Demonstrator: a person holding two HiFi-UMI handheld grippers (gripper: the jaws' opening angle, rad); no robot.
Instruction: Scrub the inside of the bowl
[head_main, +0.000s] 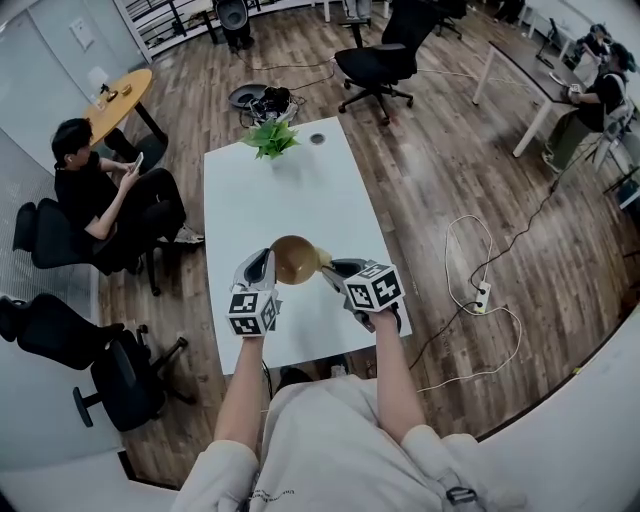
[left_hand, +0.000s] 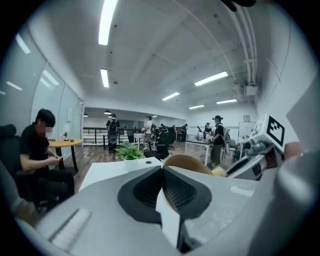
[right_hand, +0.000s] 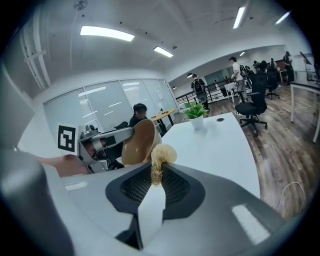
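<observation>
- Your left gripper (head_main: 262, 266) was pinching the rim of the bowl (head_main: 293, 258), holding it over the white table (head_main: 300, 190).
- Your right gripper (head_main: 332, 272) was squeezed on a scrubber (right_hand: 162, 153), right beside the bowl.
- A green plant (head_main: 270, 137) stood at the table's far end, well away. A person (head_main: 95, 190) sat to your left, and a black chair (head_main: 380, 60) stood past the table.
- The bowl was brown, round and smooth. The scrubber was pale and stringy.
- Only the right gripper view showed the bowl tipped on its side. Only the head view showed a white cable (head_main: 480, 290) on the wood floor (head_main: 430, 180).
</observation>
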